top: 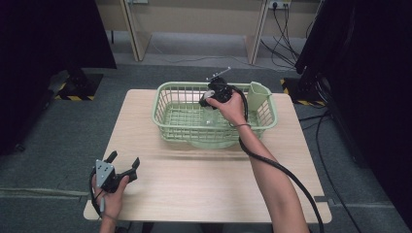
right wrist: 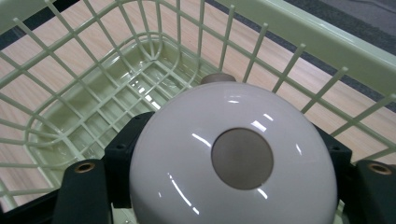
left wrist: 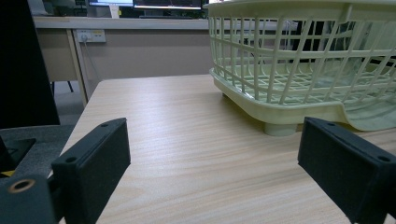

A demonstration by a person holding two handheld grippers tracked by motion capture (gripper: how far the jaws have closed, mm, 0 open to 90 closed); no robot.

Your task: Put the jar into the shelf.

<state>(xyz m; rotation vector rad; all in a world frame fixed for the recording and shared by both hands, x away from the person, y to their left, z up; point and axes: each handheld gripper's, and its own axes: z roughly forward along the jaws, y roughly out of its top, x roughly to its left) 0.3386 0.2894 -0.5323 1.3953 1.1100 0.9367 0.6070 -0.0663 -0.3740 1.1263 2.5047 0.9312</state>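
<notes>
Currently: right tool (top: 210,100) positioned inside pale green basket (top: 165,116), over its floor, jaws clamped against opposite sides of a glossy white rounded object (right wrist: 233,158) with a grey circular patch on its top face. Object held clear of basket floor, close to the wire side wall in the right gripper view. Basket resting on far half of wooden bench (top: 194,189), with a matching green cup (top: 258,95) attached at its far right corner. Left tool (top: 124,162) held low over near left corner of bench, jaws spread wide, nothing between them, well apart from basket.
</notes>
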